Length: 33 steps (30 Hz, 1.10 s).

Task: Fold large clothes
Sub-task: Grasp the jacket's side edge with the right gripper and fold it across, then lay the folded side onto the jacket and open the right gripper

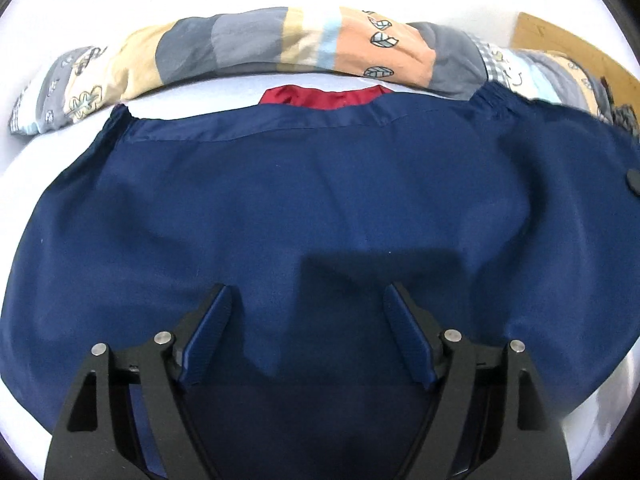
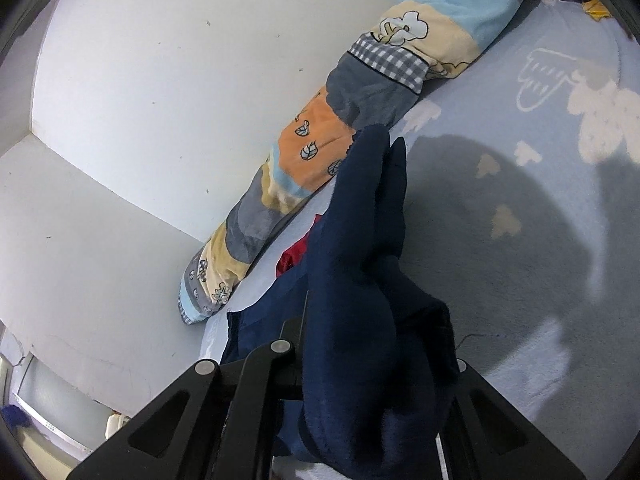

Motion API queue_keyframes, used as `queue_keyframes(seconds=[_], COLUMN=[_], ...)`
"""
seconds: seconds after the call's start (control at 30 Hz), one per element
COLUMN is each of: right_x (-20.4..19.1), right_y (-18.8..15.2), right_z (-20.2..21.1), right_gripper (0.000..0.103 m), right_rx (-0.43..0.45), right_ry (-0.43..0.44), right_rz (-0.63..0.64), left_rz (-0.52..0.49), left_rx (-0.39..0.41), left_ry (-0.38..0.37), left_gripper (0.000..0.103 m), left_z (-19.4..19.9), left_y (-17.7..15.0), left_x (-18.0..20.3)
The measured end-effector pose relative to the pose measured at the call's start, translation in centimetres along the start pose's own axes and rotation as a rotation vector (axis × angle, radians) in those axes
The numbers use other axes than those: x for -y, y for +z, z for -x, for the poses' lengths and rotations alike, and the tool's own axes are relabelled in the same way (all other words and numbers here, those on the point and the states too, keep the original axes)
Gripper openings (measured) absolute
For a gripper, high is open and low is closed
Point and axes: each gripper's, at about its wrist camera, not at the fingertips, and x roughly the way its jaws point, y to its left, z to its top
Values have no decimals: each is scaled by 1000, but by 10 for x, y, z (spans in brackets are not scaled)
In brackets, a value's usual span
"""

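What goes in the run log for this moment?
navy garment spread on bed | left gripper open above it | right gripper shut on garment edge, lifted | fold unfinished

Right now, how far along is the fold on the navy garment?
Done: the navy garment lies spread fairly flat on the bed sheet, its elastic hem toward the patchwork bolster. In hand: the right gripper has lifted a bunch of navy fabric; its fingertips are hidden. The left gripper hovers open, holding nothing. Left: no finished crease shows, so probably nearly all the folding.
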Motion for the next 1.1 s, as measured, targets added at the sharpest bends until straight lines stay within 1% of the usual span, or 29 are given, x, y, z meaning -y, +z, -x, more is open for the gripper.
queue_keyframes(seconds=[0.1,0.2,0.27,0.3,0.33,0.37,0.4,0.47,0.57,0.6,0.7,0.77,0.87,0.93,1.0,1.03,1.1], right_x=[-5,-10,-13,-15,-18,-21,-24,-34,-48,-53,-72,-82,-110,-135,-161,-169,-199], right_y=[0,1,2,3,2,1,1,0,0,-1,-4,-7,-16,-28,-44,-50,-76], right_z=[1,1,1,1,1,1,-1,-2,0,-1,-3,-5,-13,-19,-28,-31,-51], right_gripper=[10,10,10,10,10,10,10,10,10,10,10,11,11,11,11,11,11], right_rx=[0,7,12,16,19,17,13,17,23,23,21,18,12,15,10,8,-11], right_ry=[0,8,8,12,18,20,16,3,-7,-13,-37,-31,-41,-63,-90,-96,-114], right_rz=[18,17,18,16,13,16,24,55,92,106,157,172,225,281,340,359,421], left_rz=[8,46,66,72,54,22,3,9,60,68,141,210,315,375,435,460,486], left_rx=[0,-1,5,4,-10,-4,-8,-21,4,0,24,28,55,68,91,82,69], left_ry=[-1,-4,44,57,72,100,108,87,69,65,75,81,120,157,171,184,202], left_gripper=[80,79,79,80,80,80,80,79,79,79,79,79,79,79,79,79,79], left_z=[1,7,10,9,5,5,4,7,20,23,46,65,100,120,136,142,148], left_y=[0,0,0,-2,-4,-6,-5,-3,3,6,17,25,31,30,27,25,22], left_x=[-3,-8,-14,-16,-14,-8,-4,-4,-17,-21,-47,-75,-126,-157,-183,-197,-216])
